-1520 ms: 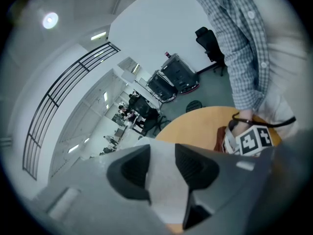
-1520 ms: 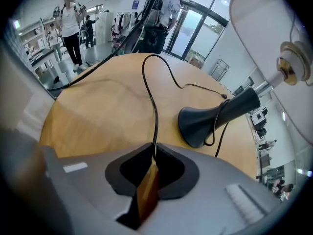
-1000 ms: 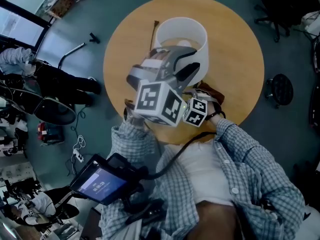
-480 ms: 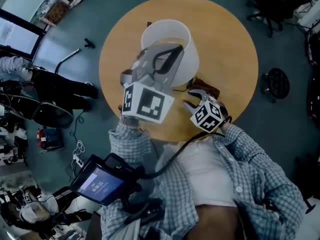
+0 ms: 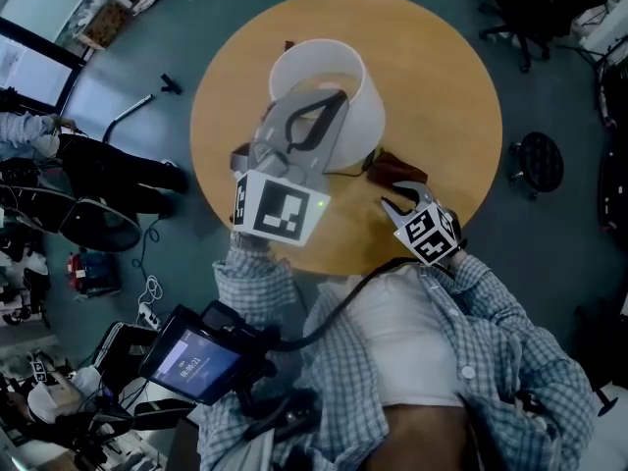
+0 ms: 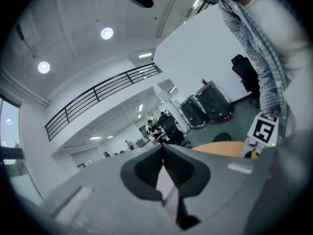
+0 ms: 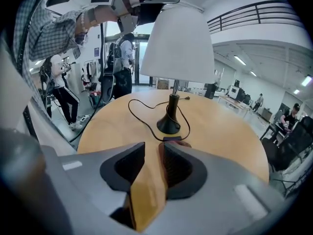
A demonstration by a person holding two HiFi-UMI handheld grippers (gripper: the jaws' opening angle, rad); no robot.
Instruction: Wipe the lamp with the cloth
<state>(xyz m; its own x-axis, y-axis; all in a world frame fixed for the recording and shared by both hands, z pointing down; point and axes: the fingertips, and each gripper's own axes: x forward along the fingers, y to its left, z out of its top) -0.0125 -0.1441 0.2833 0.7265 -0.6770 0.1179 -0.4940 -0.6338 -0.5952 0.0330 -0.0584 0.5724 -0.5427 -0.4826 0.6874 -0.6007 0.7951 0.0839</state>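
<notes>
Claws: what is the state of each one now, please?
Left claw: closed, apparently on the rim of the lamp shade.
Right claw: open, has just been closing, nothing between it.

Head camera's high overhead, staring steeply down on the round tabletop (image 5: 442,86), lamp (image 5: 294,67) and both grippers. Right gripper (image 5: 397,196) camera tilts down along its jaws, lamp close ahead, left gripper (image 5: 329,106) up above-left, all ground the head view covers too. Left gripper camera looks near level, past a tabletop sliver into the hall (image 6: 146,126).
</notes>
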